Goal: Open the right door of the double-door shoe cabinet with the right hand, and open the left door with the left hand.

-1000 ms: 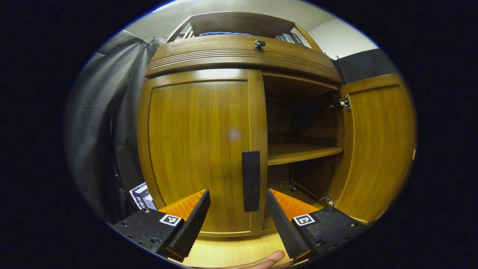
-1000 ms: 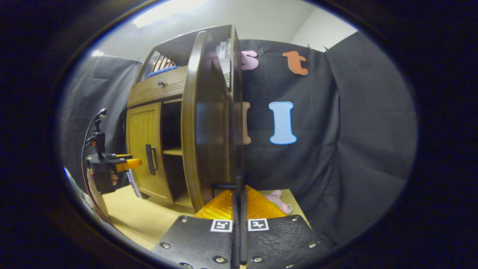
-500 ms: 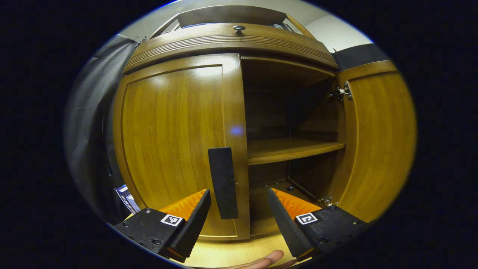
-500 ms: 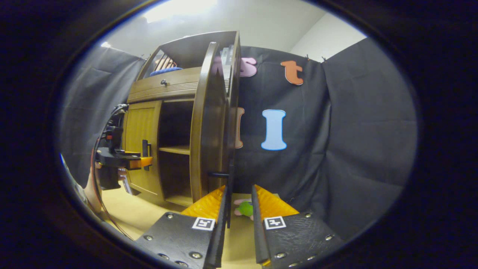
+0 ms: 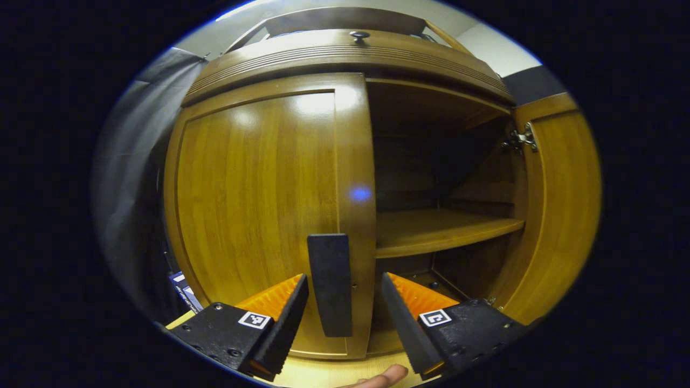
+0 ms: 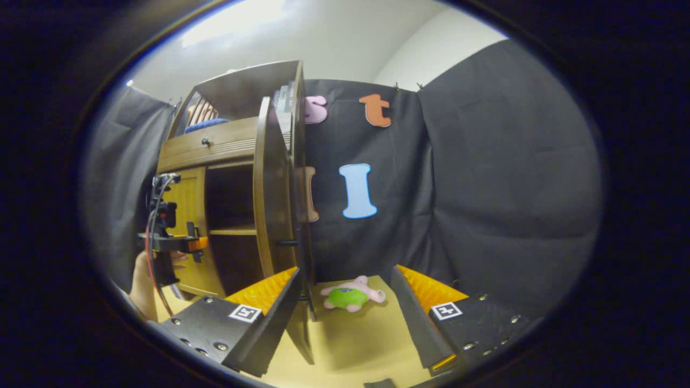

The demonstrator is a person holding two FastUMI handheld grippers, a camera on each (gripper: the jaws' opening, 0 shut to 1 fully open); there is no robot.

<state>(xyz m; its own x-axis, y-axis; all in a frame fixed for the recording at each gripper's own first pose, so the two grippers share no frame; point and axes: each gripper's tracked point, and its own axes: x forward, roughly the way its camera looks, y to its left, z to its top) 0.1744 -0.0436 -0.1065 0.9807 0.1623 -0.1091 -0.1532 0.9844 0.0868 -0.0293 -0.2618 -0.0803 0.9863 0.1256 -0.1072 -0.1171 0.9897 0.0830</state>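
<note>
A: What does the room look like, biggest things first?

B: Black cloth (image 6: 485, 178) drapes the booth on the back and sides, with a pale wall and ceiling (image 6: 323, 37) above it. Against the cloth stands the wooden shoe cabinet (image 5: 345, 54), resting on a light wooden table (image 6: 356, 334).

A: And the cabinet's doors?

B: In the left gripper view the left door (image 5: 259, 210) sits closed or very nearly so, its dark vertical handle (image 5: 330, 283) near the inner edge. The right door (image 5: 560, 205) is swung wide, with a metal hinge (image 5: 518, 141) showing at its top. Inside, a shelf (image 5: 442, 230) crosses the dark interior. A small round knob (image 5: 358, 36) sits on the ribbed drawer front above the doors.

A: Where are the grippers?

B: The left gripper (image 5: 340, 315) is spread, one finger on each side of the left door's handle, neither clearly touching it. A fingertip (image 5: 385, 375) of the person shows at the lower edge. The right gripper (image 6: 345, 318) is spread too; the edge of the right door (image 6: 275, 199) stands just beside its left finger, apart from the other finger.

A: Anything small on the table?

B: A pink and green plush toy (image 6: 351, 295) lies near the cloth, beyond the right gripper. From that view the left gripper (image 6: 178, 243) shows at the left door, with a hand (image 6: 141, 277) holding it.
</note>
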